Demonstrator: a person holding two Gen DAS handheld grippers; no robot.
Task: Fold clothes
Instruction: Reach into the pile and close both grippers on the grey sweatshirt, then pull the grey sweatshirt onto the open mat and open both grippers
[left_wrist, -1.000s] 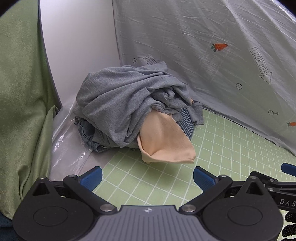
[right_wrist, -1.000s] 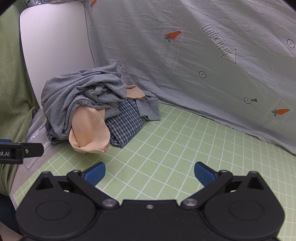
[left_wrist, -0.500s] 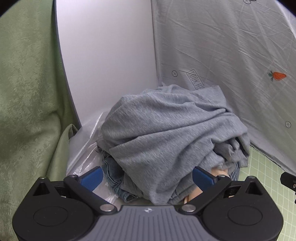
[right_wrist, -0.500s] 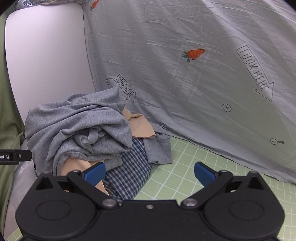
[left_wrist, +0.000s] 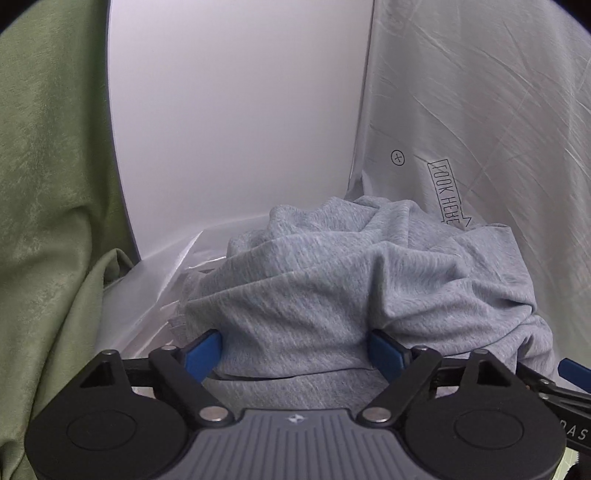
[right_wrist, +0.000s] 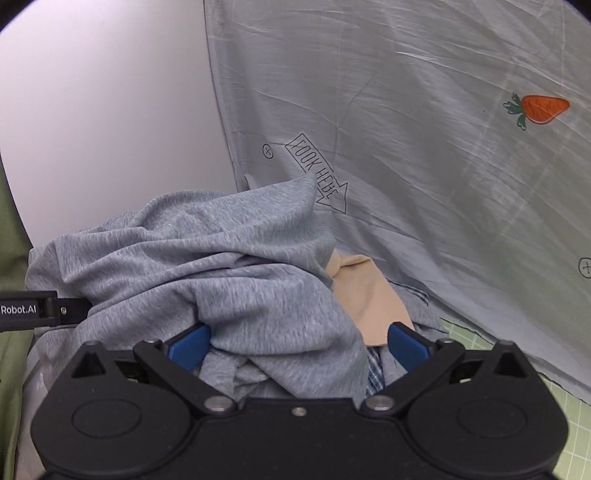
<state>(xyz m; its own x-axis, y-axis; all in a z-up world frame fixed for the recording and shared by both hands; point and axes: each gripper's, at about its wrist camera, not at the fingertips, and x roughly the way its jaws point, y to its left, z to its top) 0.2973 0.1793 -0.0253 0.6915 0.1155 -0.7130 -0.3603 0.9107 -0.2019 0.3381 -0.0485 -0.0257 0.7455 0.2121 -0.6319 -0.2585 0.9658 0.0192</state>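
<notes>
A: Where does the crumpled grey knit garment (left_wrist: 332, 295) lie?

B: Centre frame, heaped on other clothes — unfolded. The left gripper (left_wrist: 295, 350) and right gripper (right_wrist: 299, 341) both stand spread wide, pads pressed into a fold, presumably to pinch it.

A: Obstructions?

B: A beige cloth (right_wrist: 373, 299) and checked fabric (right_wrist: 373, 373) beneath, lower right — they may lift along.

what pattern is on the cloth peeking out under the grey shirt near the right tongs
A blue and white check; the checked cloth under the grey shirt shows best in the right wrist view.
</notes>
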